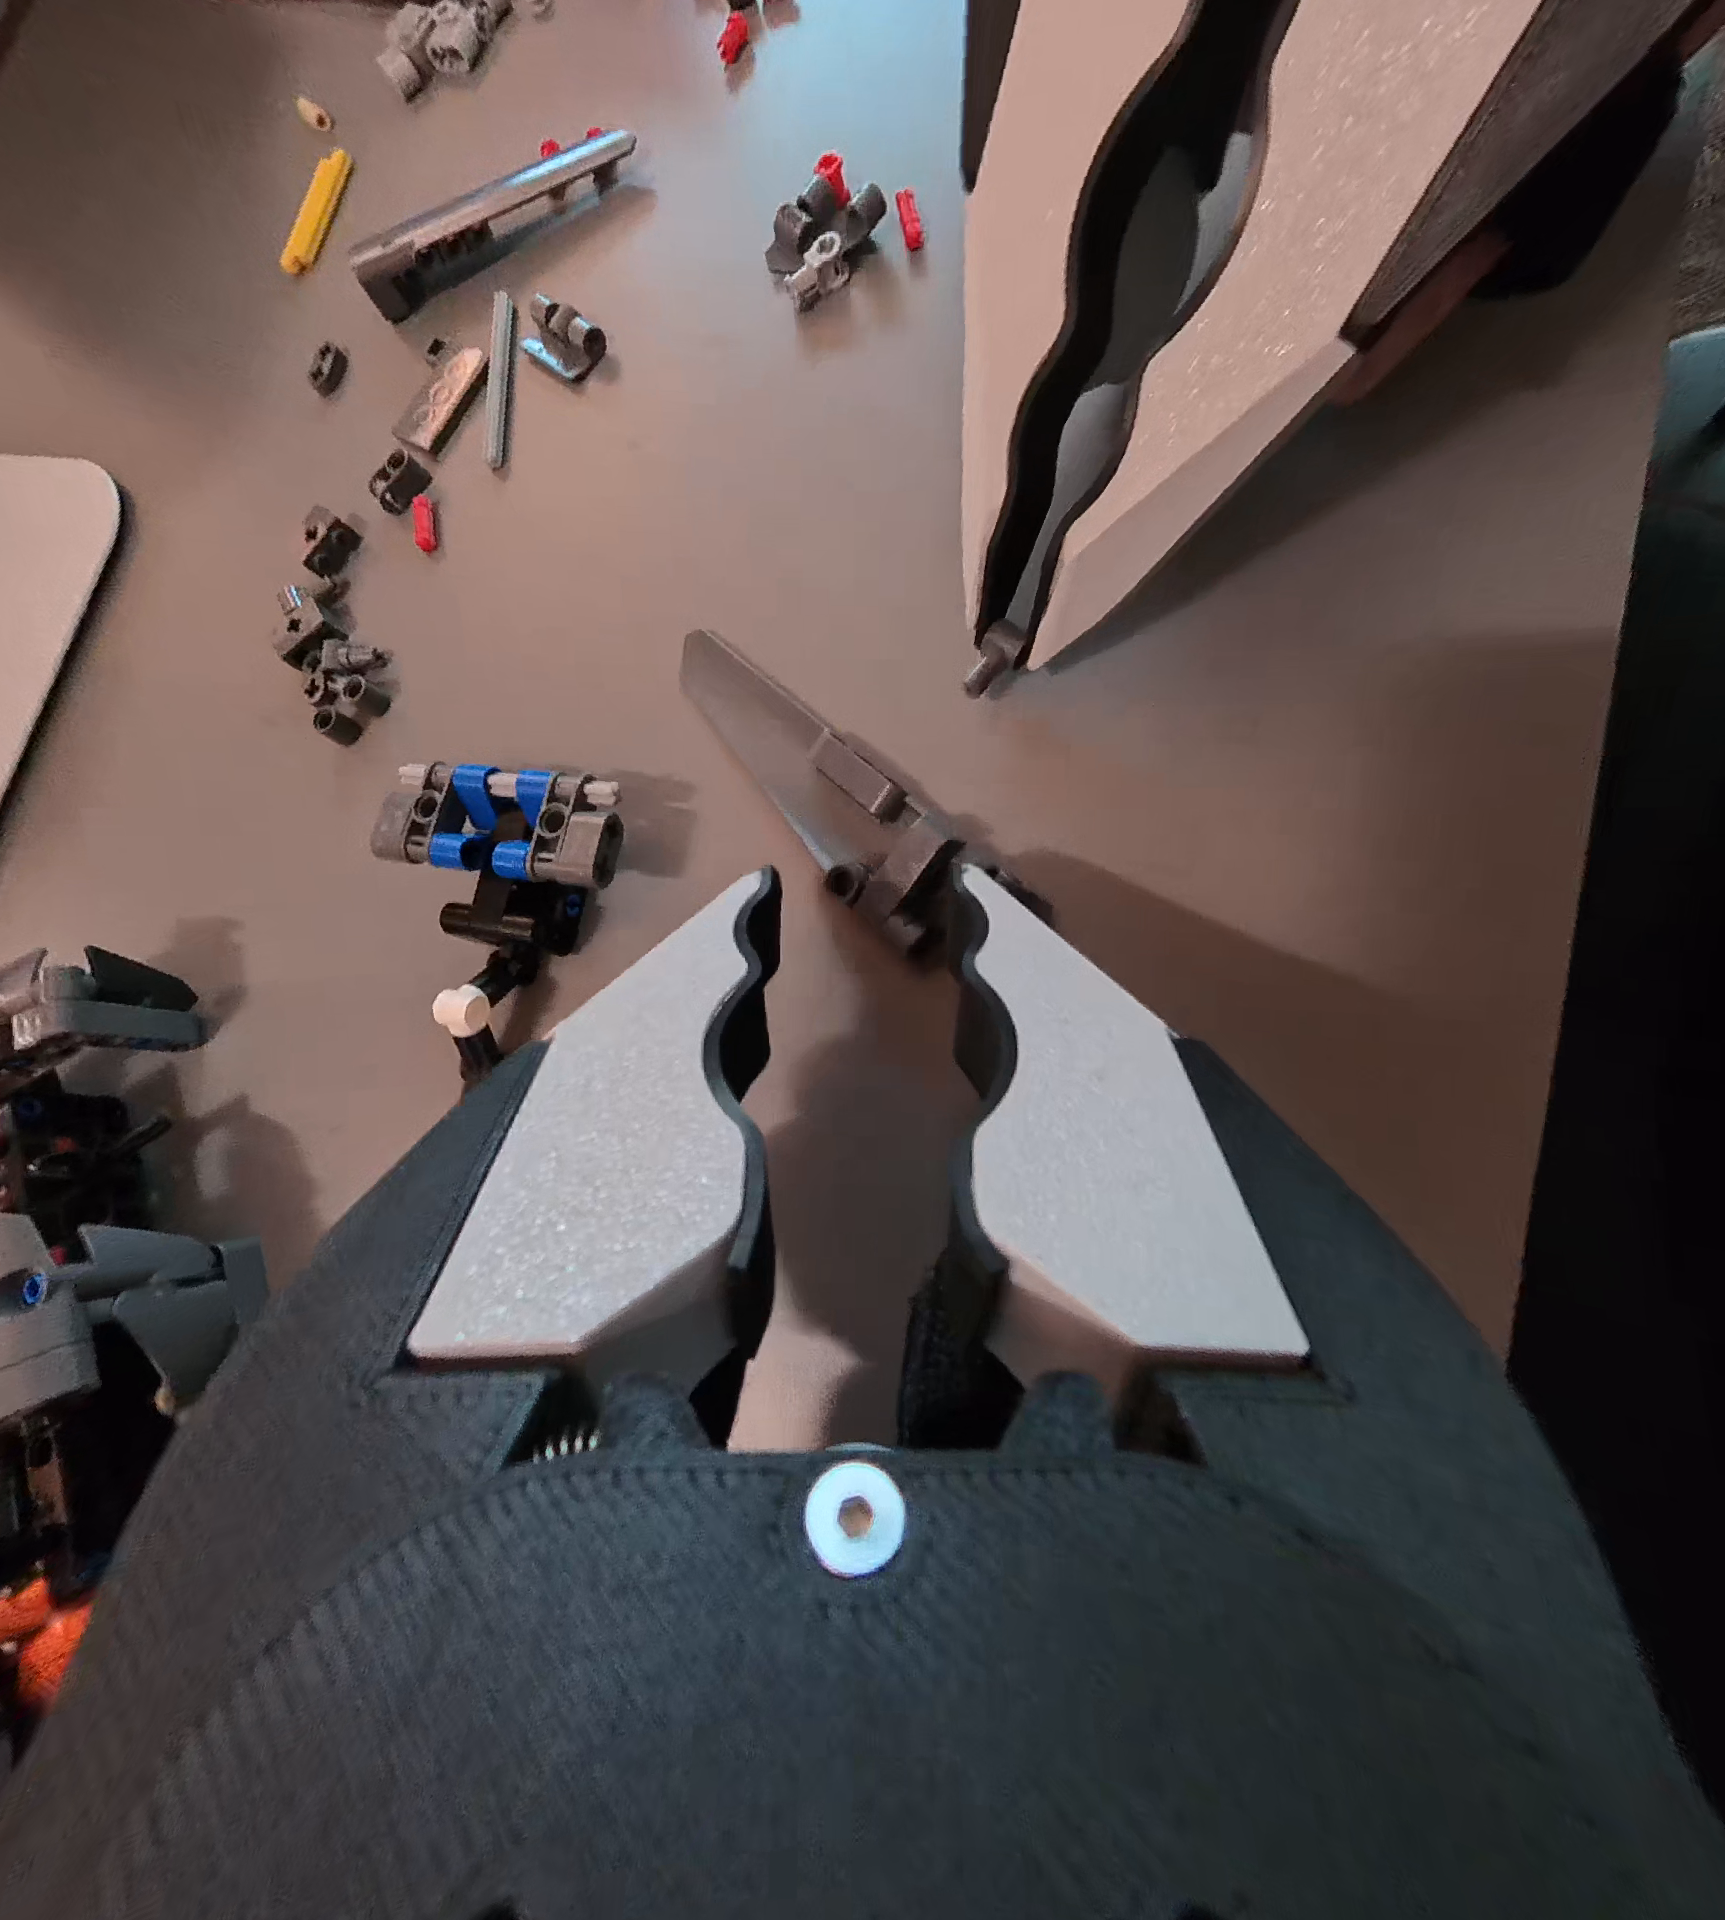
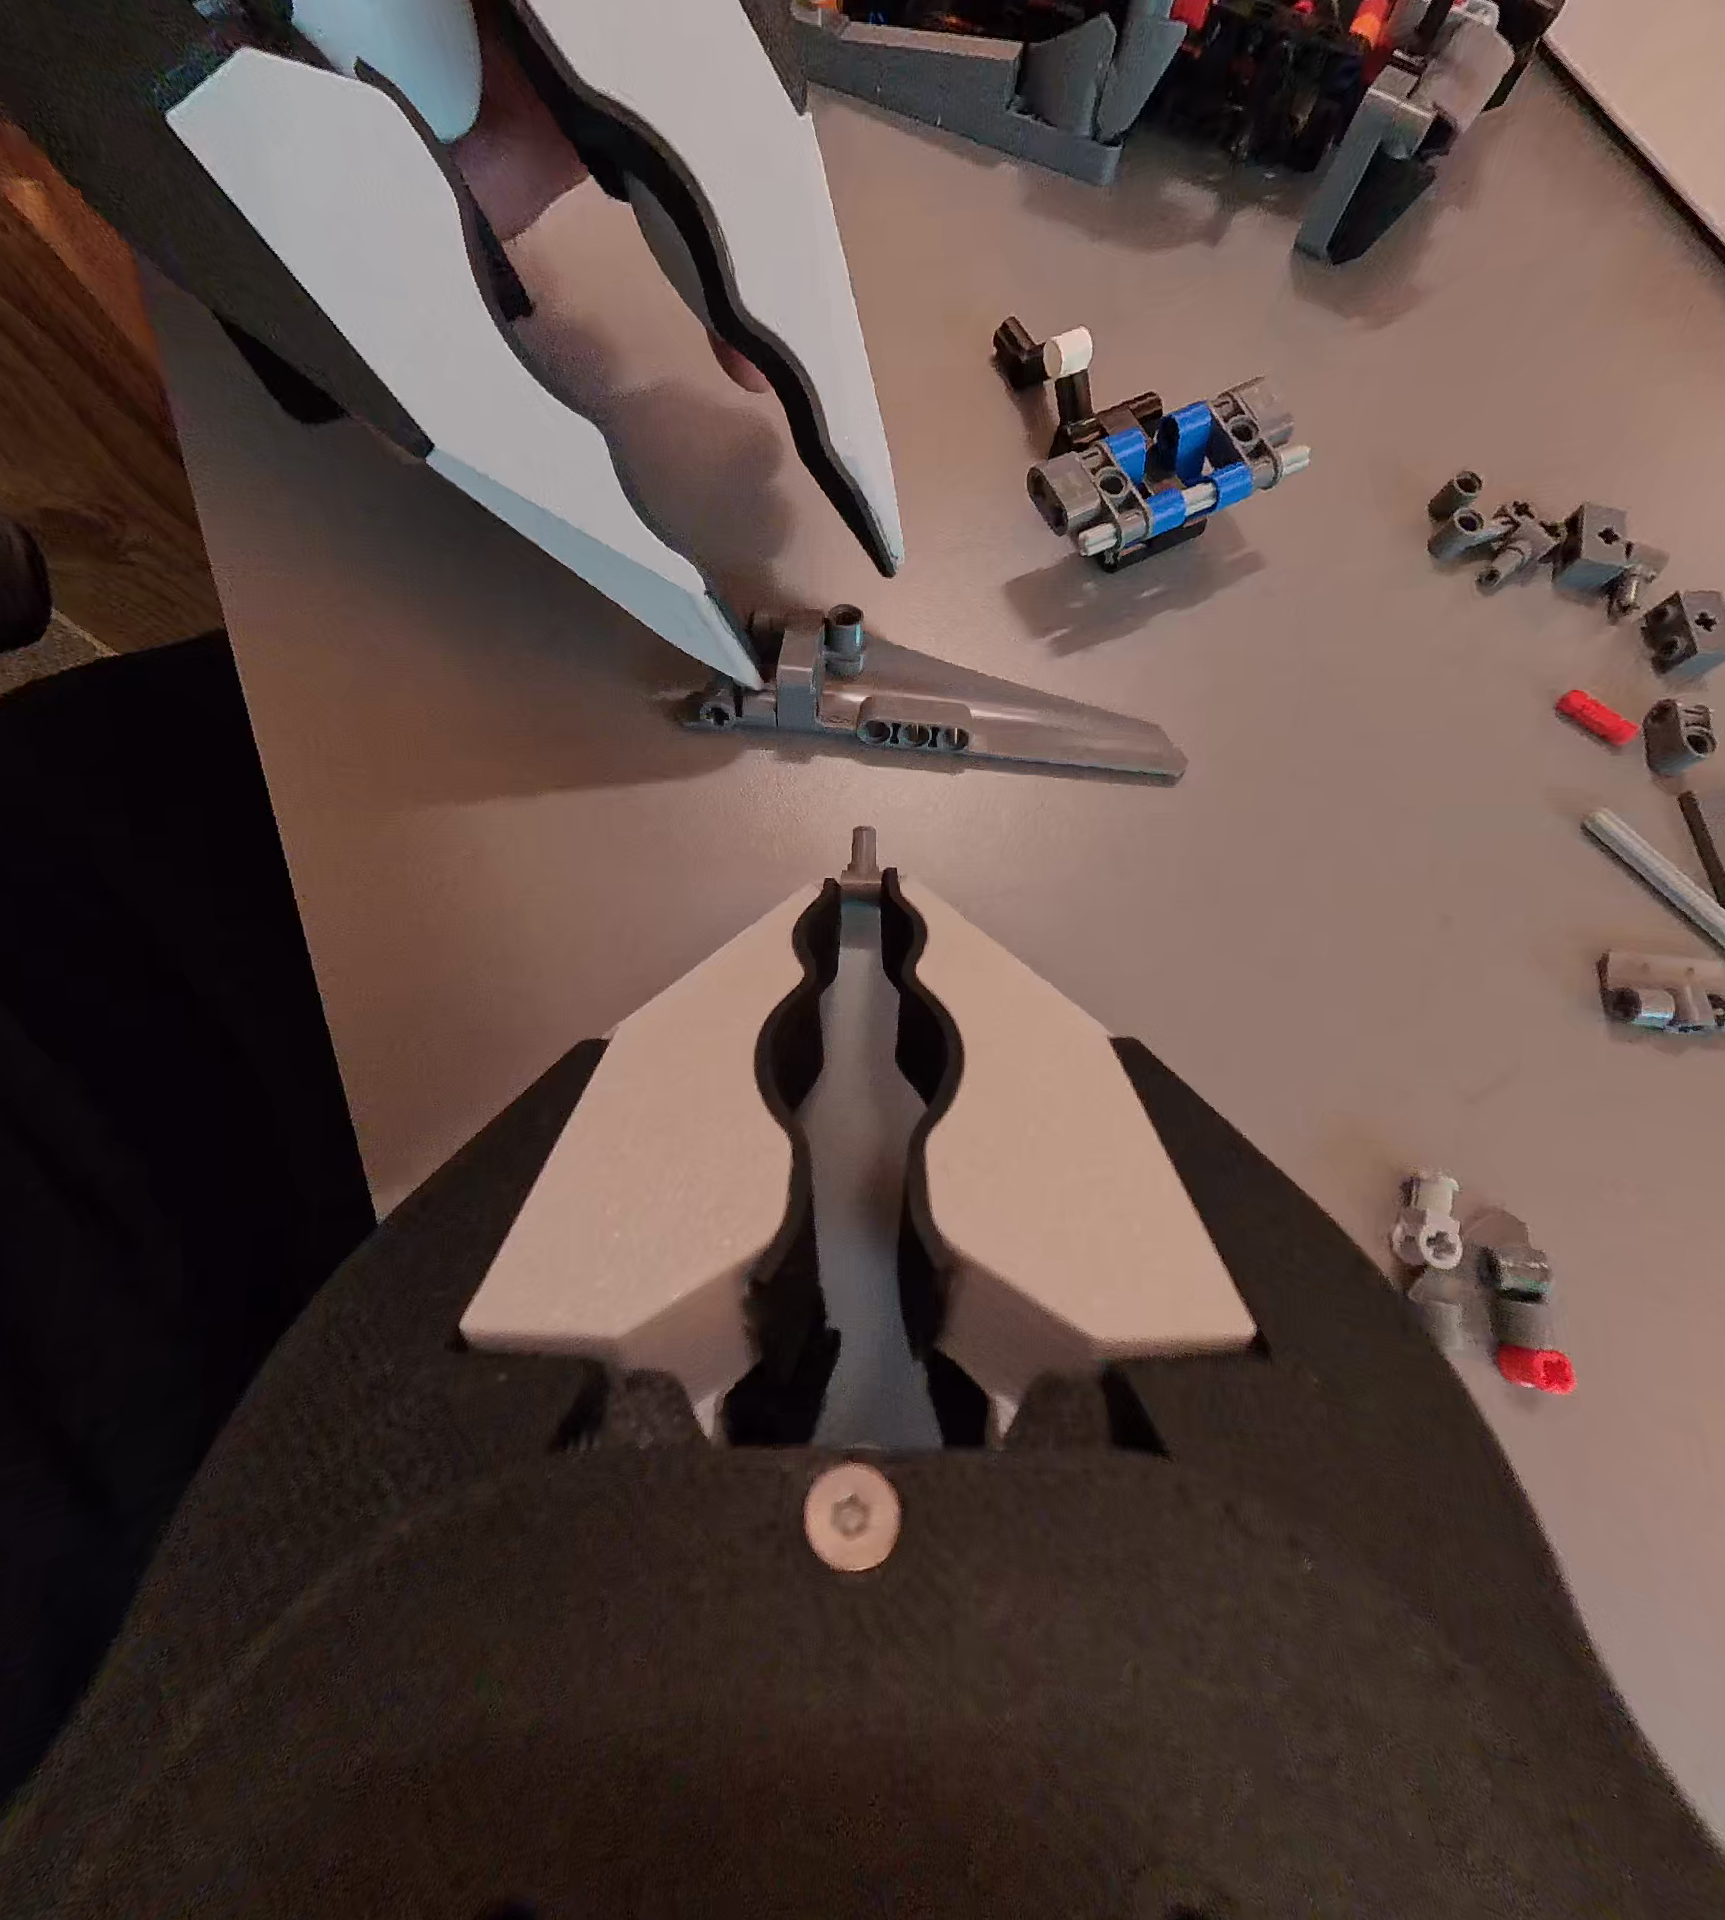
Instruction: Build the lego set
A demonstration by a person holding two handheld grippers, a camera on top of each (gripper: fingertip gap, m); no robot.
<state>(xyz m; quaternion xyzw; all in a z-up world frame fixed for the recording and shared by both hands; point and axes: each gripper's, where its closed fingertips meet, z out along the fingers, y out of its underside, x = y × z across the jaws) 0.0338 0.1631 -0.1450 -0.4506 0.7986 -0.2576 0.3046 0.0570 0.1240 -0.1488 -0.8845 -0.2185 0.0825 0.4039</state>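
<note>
On the grey table my right gripper pinches a tiny, slippery pin while my left gripper, jaws apart, braces the light, rigid wing panel at its thick connector end

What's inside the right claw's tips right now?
The right claw is shut on a small grey pin. Only its end pokes out past the tips; the rest is hidden between the fingers.

tongs — black ribbed body | 2 grey wavy-edged fingers | 1 silver screw
</note>
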